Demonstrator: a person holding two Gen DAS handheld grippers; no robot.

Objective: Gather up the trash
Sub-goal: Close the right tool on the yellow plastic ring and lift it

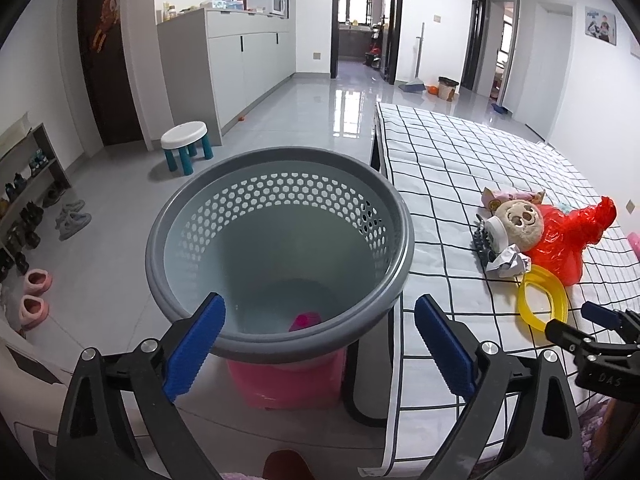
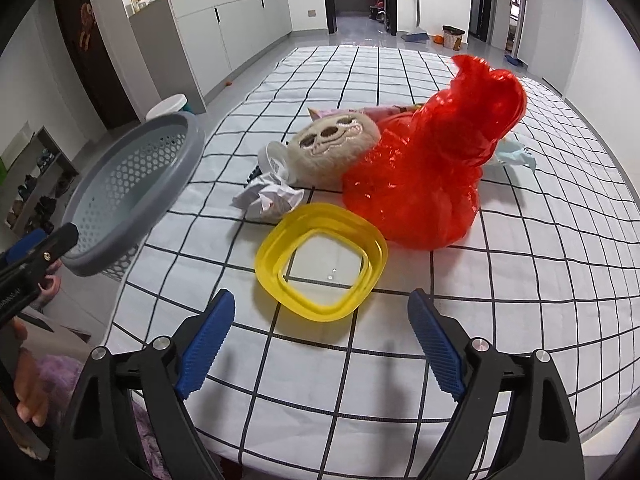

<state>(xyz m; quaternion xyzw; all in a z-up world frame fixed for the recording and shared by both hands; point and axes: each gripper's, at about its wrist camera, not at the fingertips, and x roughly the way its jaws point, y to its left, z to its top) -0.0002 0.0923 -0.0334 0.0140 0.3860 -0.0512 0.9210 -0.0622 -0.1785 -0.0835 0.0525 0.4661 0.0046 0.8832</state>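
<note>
Trash basket (image 1: pixel 280 240) sits below the released left hand-held gripper (image 1: pixel 320 344); the released right hand-held gripper (image 2: pixel 320 344) tilts toward the yellow ring (image 2: pixel 322 258).

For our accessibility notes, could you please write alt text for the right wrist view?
The open right gripper hovers over a checked bed, aimed at a yellow ring just ahead. Behind it lie crumpled paper, a plush toy and a red bag; a grey basket stands at left.
</note>
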